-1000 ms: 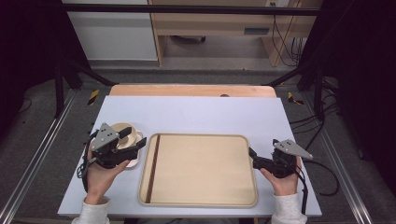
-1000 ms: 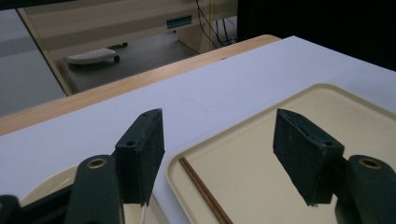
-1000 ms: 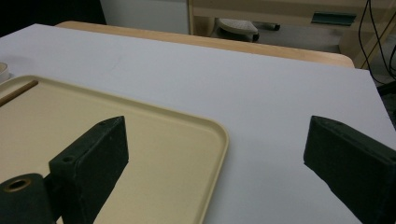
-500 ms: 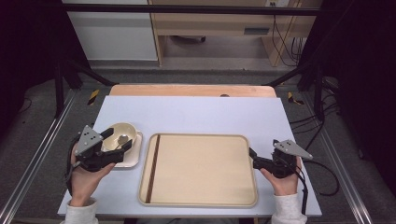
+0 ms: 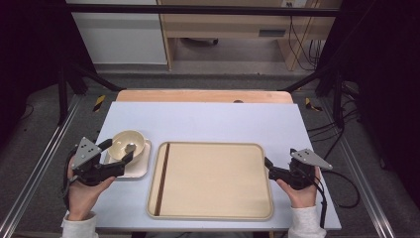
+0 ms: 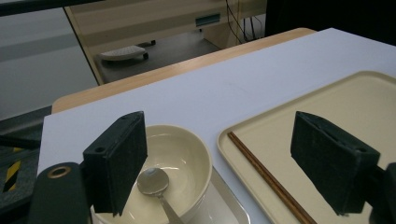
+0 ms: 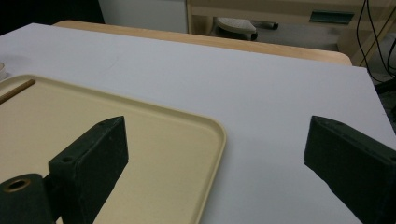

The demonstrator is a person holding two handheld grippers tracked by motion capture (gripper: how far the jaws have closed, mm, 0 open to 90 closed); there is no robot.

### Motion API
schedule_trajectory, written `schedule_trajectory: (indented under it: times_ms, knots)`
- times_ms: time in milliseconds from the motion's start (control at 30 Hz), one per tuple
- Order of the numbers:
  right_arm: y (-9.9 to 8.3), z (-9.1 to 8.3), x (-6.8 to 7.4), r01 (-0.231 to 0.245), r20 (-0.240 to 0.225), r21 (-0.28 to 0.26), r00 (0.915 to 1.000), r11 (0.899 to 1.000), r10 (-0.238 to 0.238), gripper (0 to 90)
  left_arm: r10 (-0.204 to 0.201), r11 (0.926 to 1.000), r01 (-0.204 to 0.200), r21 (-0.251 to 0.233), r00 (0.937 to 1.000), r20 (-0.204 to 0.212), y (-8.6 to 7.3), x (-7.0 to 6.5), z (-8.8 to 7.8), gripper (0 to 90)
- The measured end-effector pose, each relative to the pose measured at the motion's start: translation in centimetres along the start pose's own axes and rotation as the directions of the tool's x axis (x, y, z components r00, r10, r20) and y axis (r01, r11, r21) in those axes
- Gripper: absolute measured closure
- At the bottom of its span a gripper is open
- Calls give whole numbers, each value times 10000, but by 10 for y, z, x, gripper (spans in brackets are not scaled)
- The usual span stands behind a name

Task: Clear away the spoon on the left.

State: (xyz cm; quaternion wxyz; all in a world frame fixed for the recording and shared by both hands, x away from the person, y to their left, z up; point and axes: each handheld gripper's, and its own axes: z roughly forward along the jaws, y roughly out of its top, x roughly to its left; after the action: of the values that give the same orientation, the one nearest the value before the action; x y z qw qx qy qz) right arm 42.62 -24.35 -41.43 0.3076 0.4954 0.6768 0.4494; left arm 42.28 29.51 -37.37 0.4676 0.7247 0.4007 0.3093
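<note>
The left gripper (image 5: 120,156) has its fingers (image 6: 116,163) spread wide, having just been opening, with nothing pinched between them. In the left gripper view one finger stands in front of the near rim of the cream bowl (image 5: 127,144) and the other hangs over the near-left corner of the tray (image 5: 257,198), so the gripper straddles the gap between the two. The bowl sits on a small square plate (image 5: 141,168) at about 9 o'clock on the desk (image 5: 208,121), just beside the tray's left edge. A metal spoon (image 6: 154,184) lies inside the bowl, its round end resting on the bottom and its handle running toward the gripper.

The right gripper (image 5: 267,163) is held at about 3 o'clock, its fingers (image 7: 91,163) also standing wide apart and bare. One finger hovers over the tray's right rim, the other over the bare desk just outside it.

The large beige tray lies in the middle of the desk, toward the person's side. A pair of dark brown chopsticks (image 5: 162,178) lies along its left inner edge, running from 12 to 6 o'clock. A hand (image 5: 81,191) grips each tool from the near edge, white sleeves showing at the wrists.
</note>
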Motion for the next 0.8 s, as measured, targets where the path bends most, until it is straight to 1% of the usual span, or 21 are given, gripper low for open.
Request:
schedule_trajectory:
  times_ms: [133, 333, 433, 533, 567, 800]
  knots:
    - [0, 0, 1, -7, -14, -10, 10000, 10000, 7, 68, 13, 10000, -13, 90, 10000, -41, -6, 2, -1, 173]
    - [0, -2, 0, 6, -34, -63, 10000, 10000, -7, 68, 170, 9997, -167, 174, 9997, -158, -14, 2, -7, 142]
    - [0, -2, 2, 26, -54, -49, 10000, 10000, -26, 68, 134, 9997, -130, 195, 9997, -208, -18, 5, -8, 134]
    - [0, -1, 3, 91, -75, 9, 9999, 10000, -91, 68, 24, 9998, -21, 208, 9999, -106, -24, 7, -10, 135]
    - [0, 0, 3, 81, -68, 7, 9999, 10000, -81, 68, 46, 9997, -44, 225, 9999, -101, -25, 8, -10, 136]
    - [0, -3, 3, 43, -88, -77, 10000, 10000, -44, 68, -39, 9974, 42, 722, 10000, -46, -45, 12, -8, 152]
